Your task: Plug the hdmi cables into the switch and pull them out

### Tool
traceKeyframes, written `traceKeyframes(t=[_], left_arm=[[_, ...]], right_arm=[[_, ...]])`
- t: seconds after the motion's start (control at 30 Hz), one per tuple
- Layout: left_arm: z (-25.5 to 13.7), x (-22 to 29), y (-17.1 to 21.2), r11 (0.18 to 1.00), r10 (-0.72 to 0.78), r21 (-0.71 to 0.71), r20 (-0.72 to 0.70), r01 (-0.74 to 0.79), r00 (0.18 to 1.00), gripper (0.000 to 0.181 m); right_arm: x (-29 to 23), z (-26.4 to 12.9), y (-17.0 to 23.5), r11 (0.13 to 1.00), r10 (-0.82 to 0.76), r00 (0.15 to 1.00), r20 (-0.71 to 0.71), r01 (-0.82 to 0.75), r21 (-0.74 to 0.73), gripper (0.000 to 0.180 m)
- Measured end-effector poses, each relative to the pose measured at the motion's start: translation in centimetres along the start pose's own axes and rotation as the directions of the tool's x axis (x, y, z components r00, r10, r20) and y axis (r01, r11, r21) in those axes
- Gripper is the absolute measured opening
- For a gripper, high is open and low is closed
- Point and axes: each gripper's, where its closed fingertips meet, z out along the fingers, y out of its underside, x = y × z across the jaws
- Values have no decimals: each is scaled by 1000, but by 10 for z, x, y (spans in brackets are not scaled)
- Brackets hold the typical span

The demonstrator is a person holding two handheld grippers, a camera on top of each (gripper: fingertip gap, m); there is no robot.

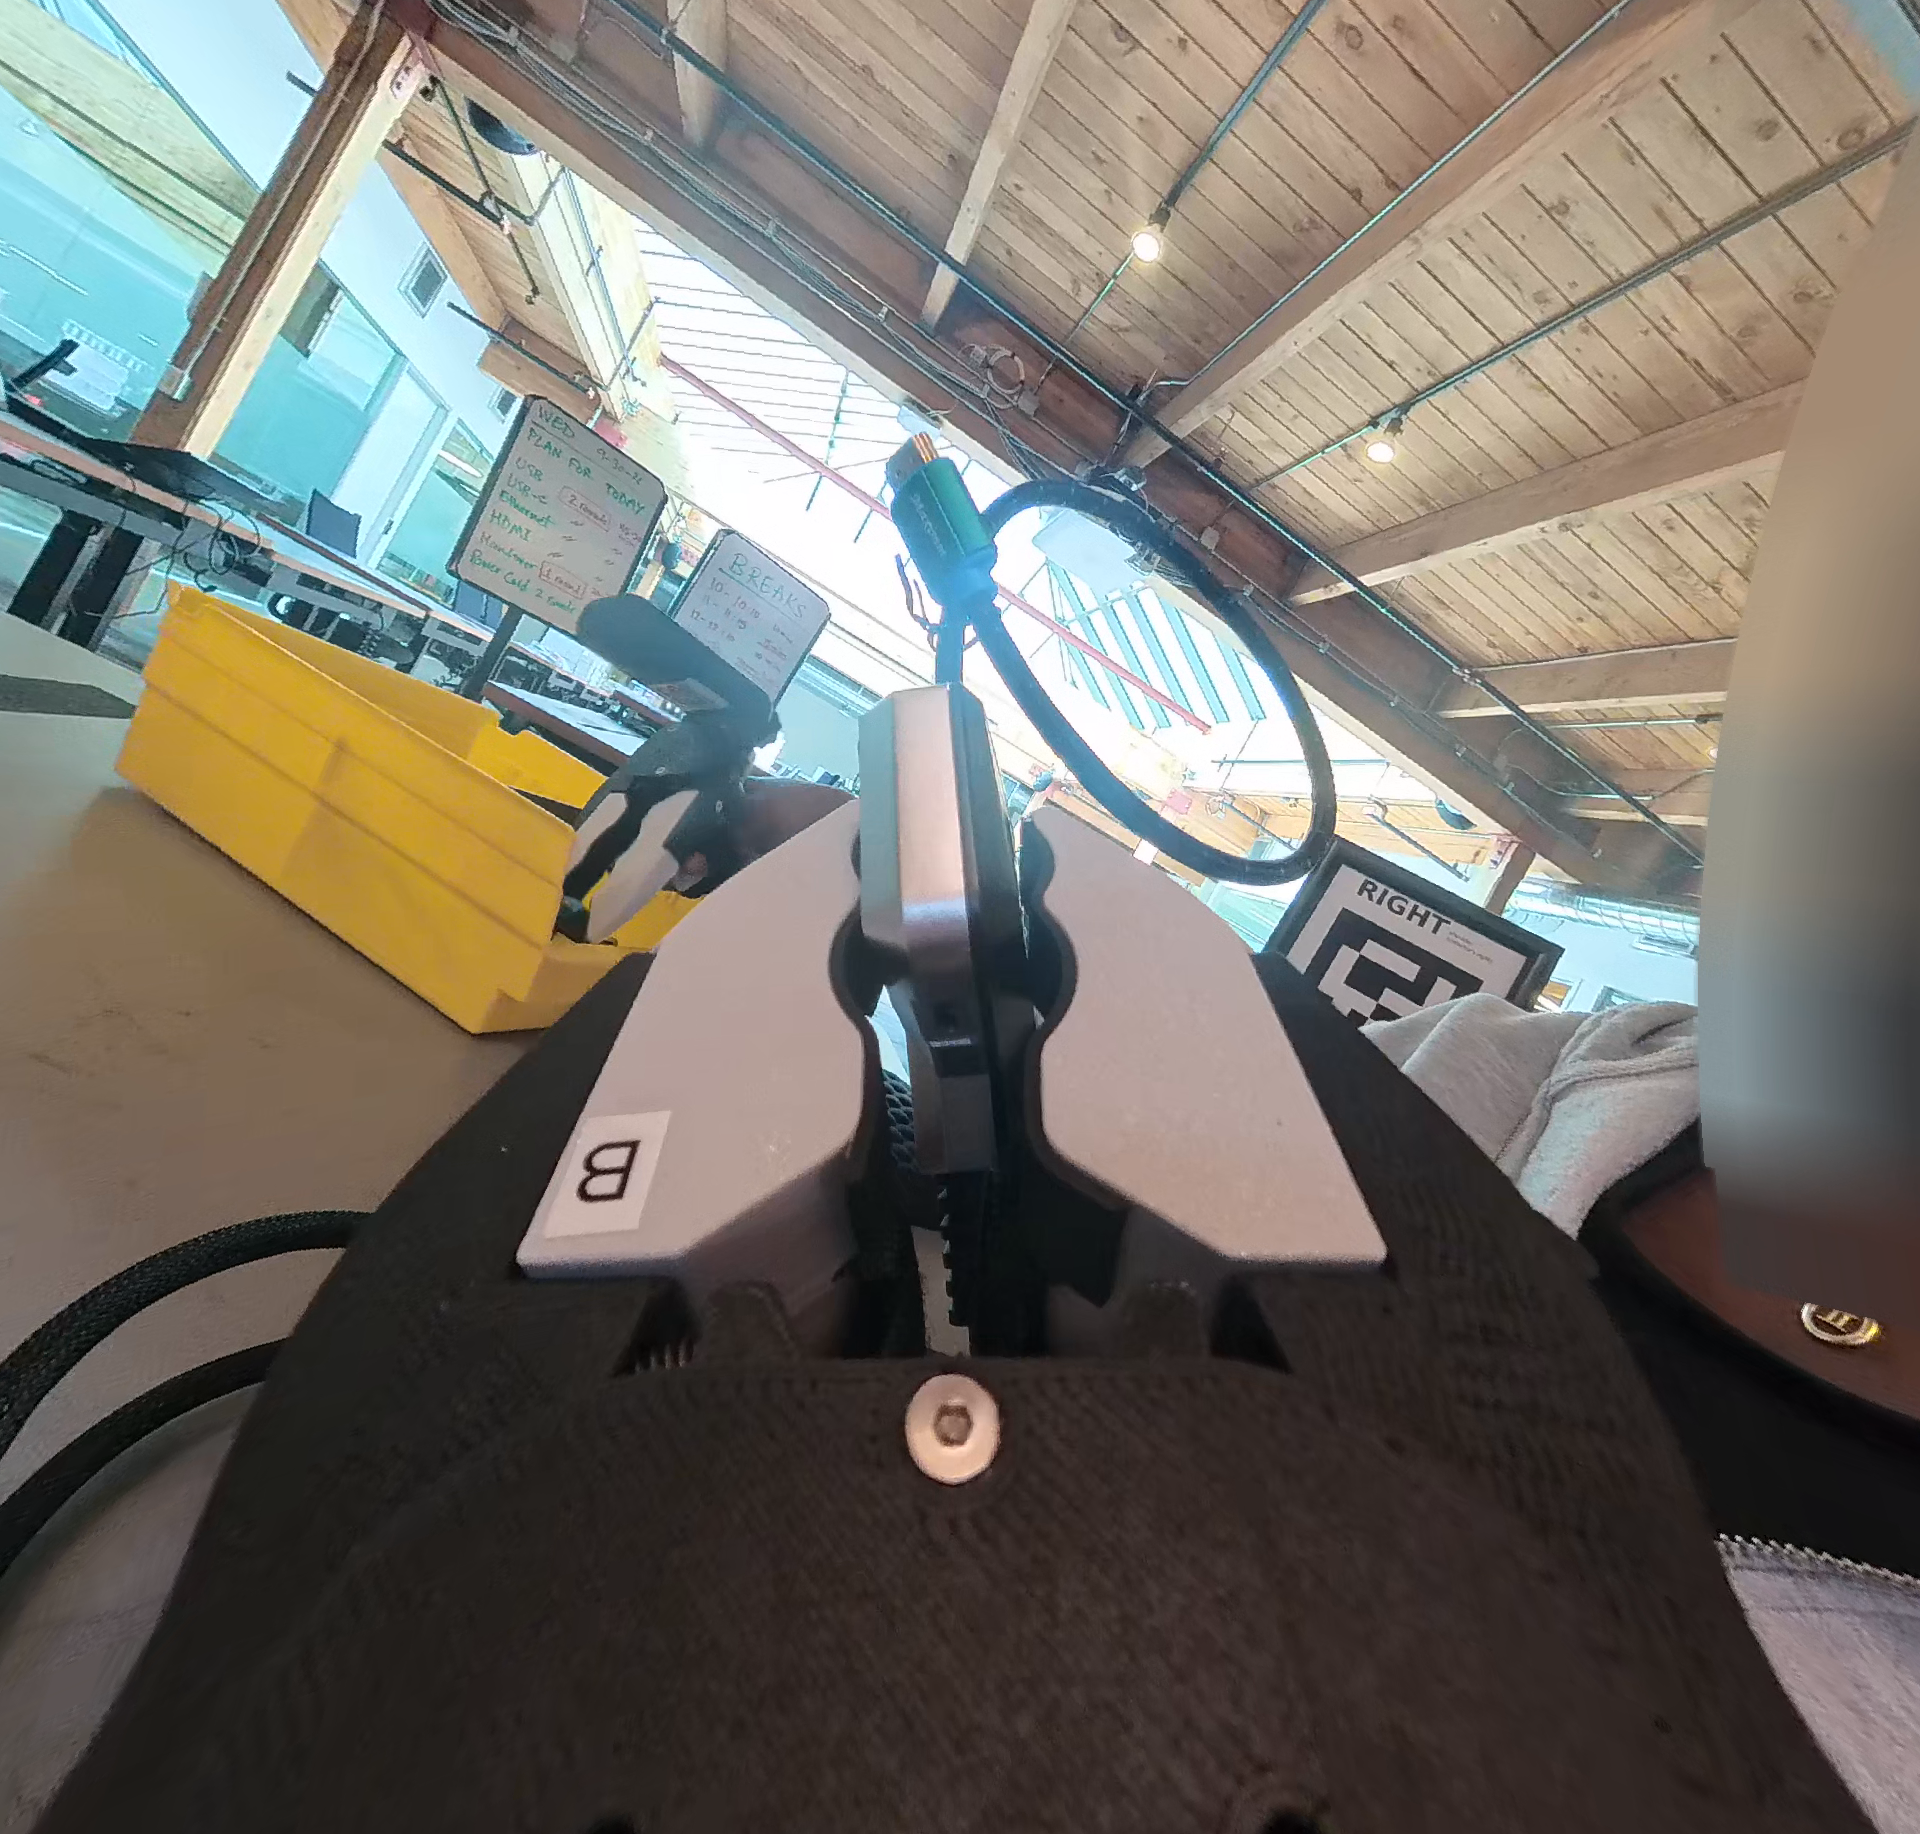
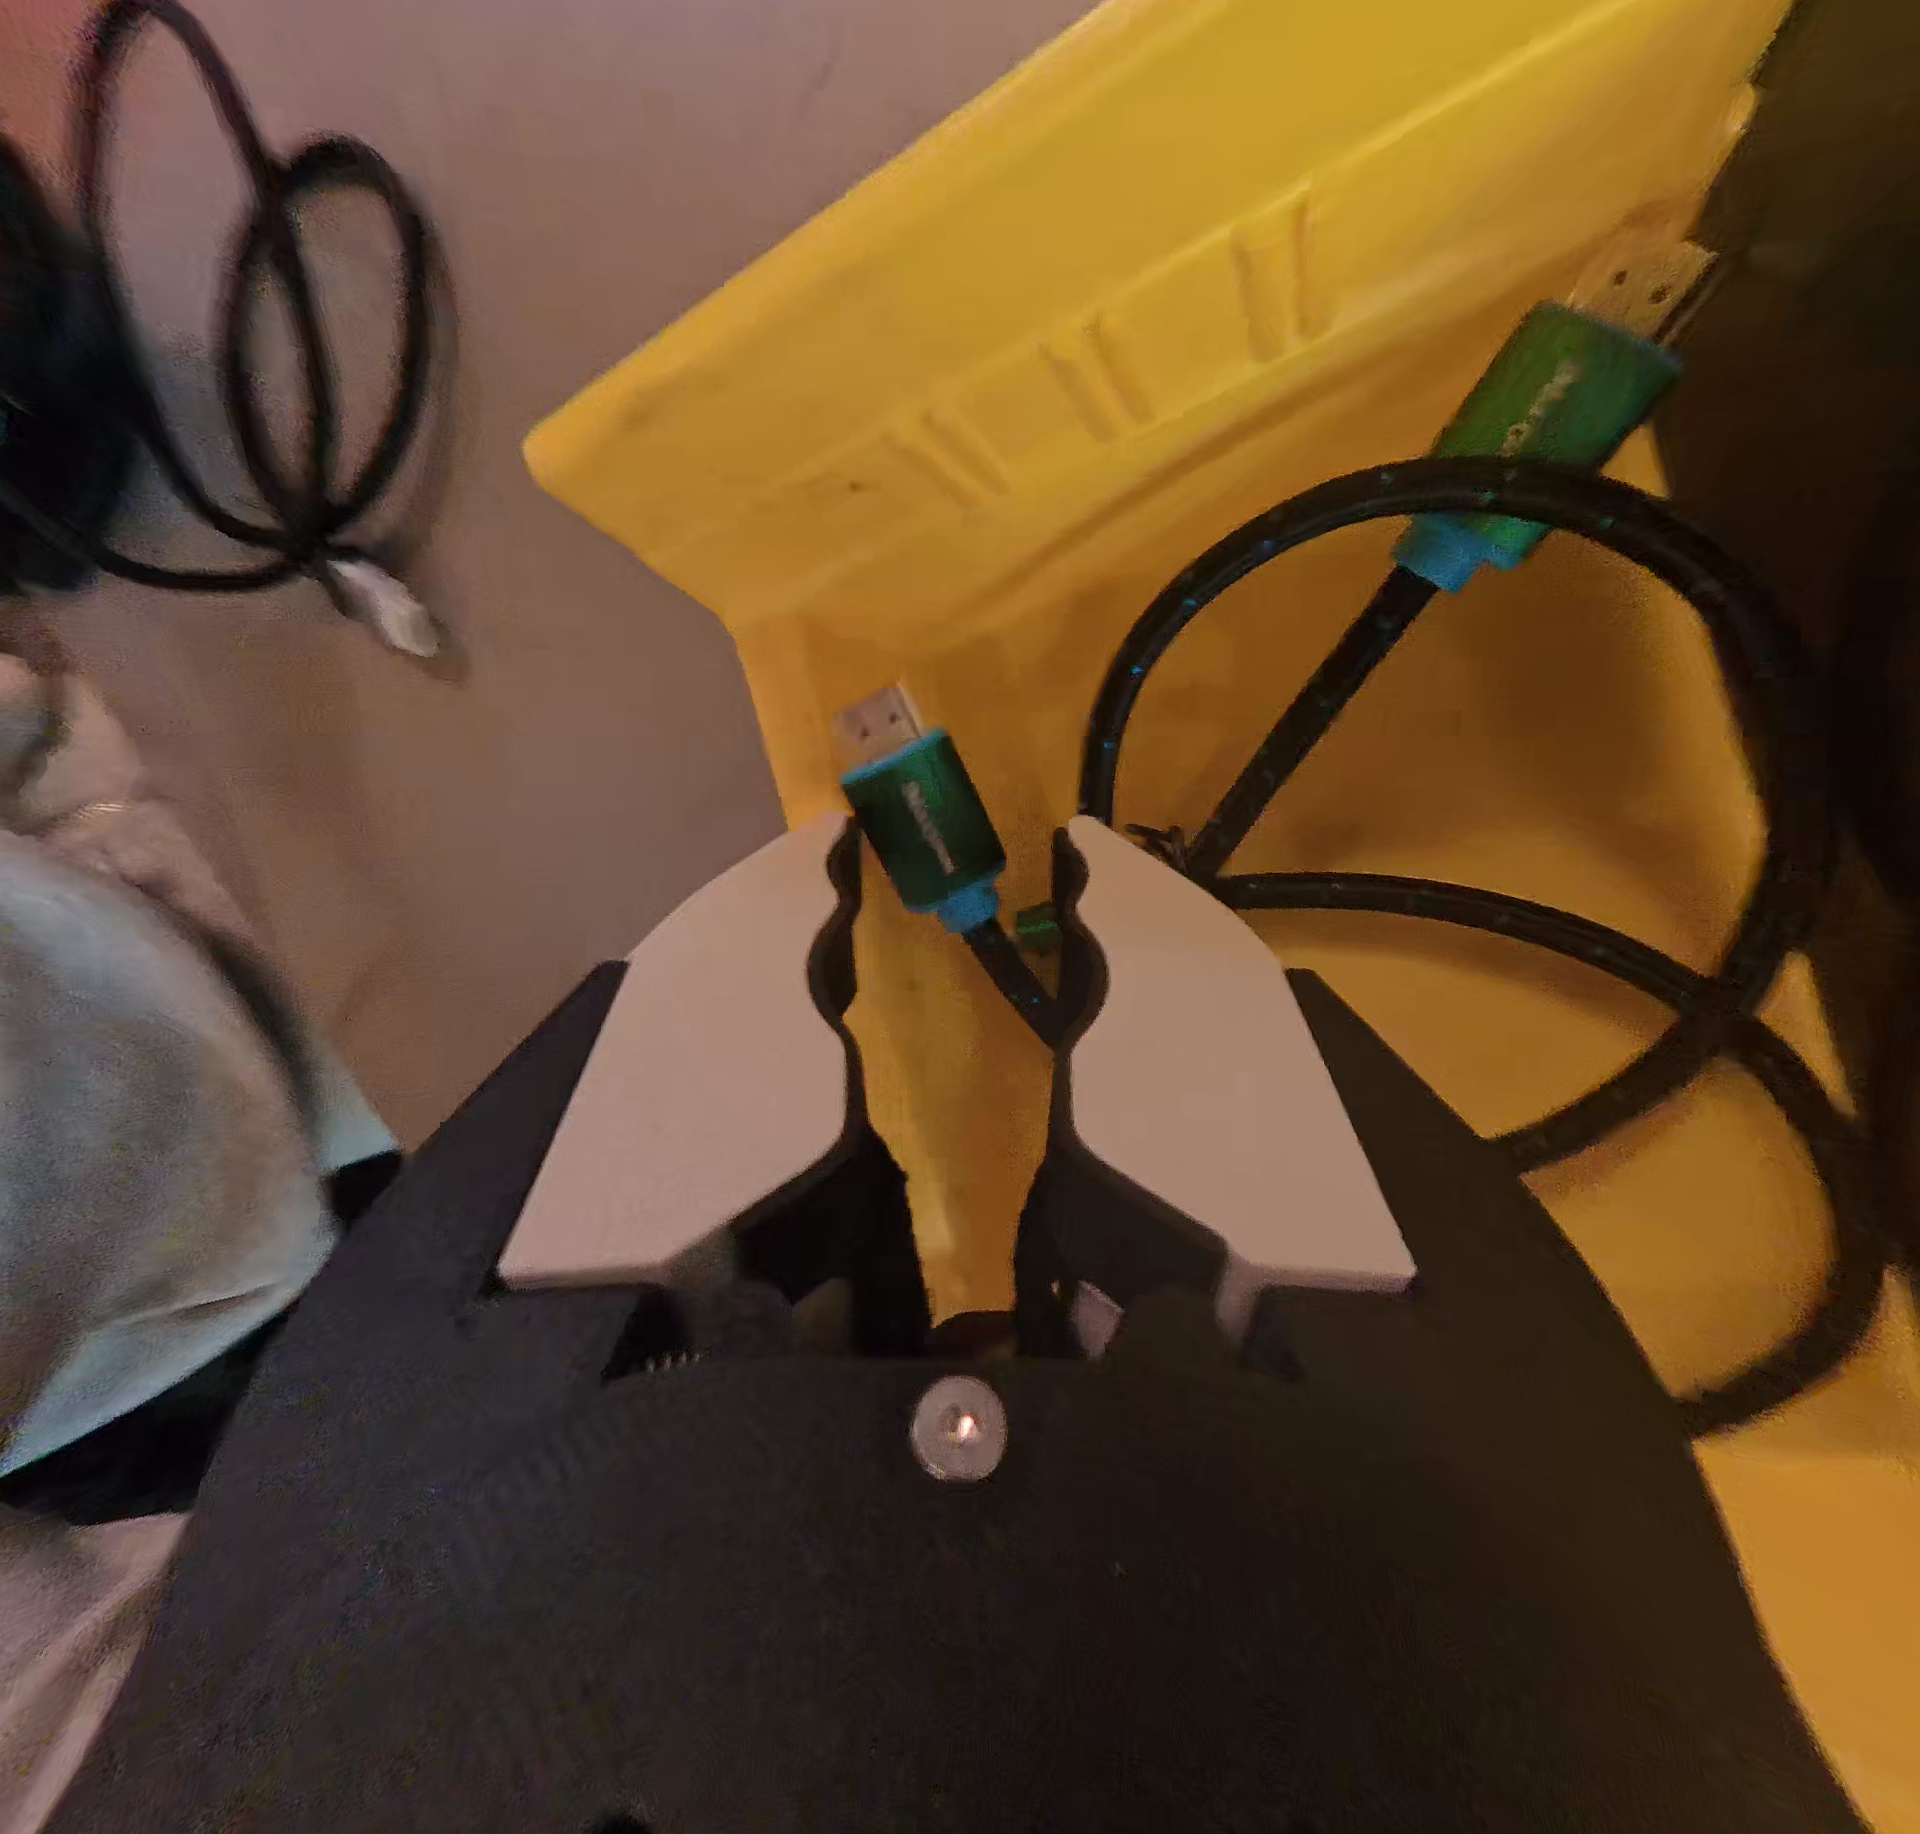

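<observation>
My left gripper [image 1: 940, 834] is shut on a thin grey metal hdmi switch [image 1: 914, 776], held on edge and pointing upward. A black cable [image 1: 1247, 662] loops up behind the switch and ends in a free green hdmi plug [image 1: 935, 522]. My right gripper [image 2: 958, 834] is open inside a yellow bin [image 2: 1039, 278]. A green hdmi plug [image 2: 925, 828] lies between its fingertips, closer to the left finger. A second green plug [image 2: 1538, 434] and coils of black braided cable [image 2: 1558, 911] lie in the bin. The right gripper also shows in the left wrist view [image 1: 634, 849], at the bin.
The yellow bin [image 1: 343, 797] stands on a grey table [image 1: 156, 1057]. Another black cable [image 2: 301, 330] with a silver plug lies on the table left of the bin. Grey cloth [image 1: 1538, 1088] and a black-and-white marker board [image 1: 1413, 953] are at the right. Two whiteboards [image 1: 561, 517] stand behind.
</observation>
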Motion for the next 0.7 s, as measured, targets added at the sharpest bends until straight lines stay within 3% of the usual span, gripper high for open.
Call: traceKeyframes(t=[0.17,0.23,0.3,0.37,0.43,0.57,0.7], left_arm=[[0,1,0,1000,5,-1,-1,-5,1000,22],[0,0,0,1000,2,-2,2,-2,1000,22],[0,-1,0,1000,5,-3,7,-5,1000,22],[0,-2,0,1000,12,-3,15,-12,1000,22],[0,-2,0,1000,13,-3,18,-13,1000,22],[0,-1,1,1000,16,-8,16,-15,1000,22],[1,0,2,999,30,-19,20,-29,999,22]], right_arm=[[-6,-2,-7,994,76,989,123,-85,68,44],[-2,-4,-12,992,64,994,92,-74,106,46],[-1,-8,-15,991,10,999,31,-14,132,31],[-7,-7,-12,991,-76,997,-8,76,108,20],[-5,-1,-7,993,-108,992,-61,111,48,20],[5,13,-3,998,-49,993,-109,45,-31,20],[4,15,-10,999,41,997,-62,-41,6,23]])
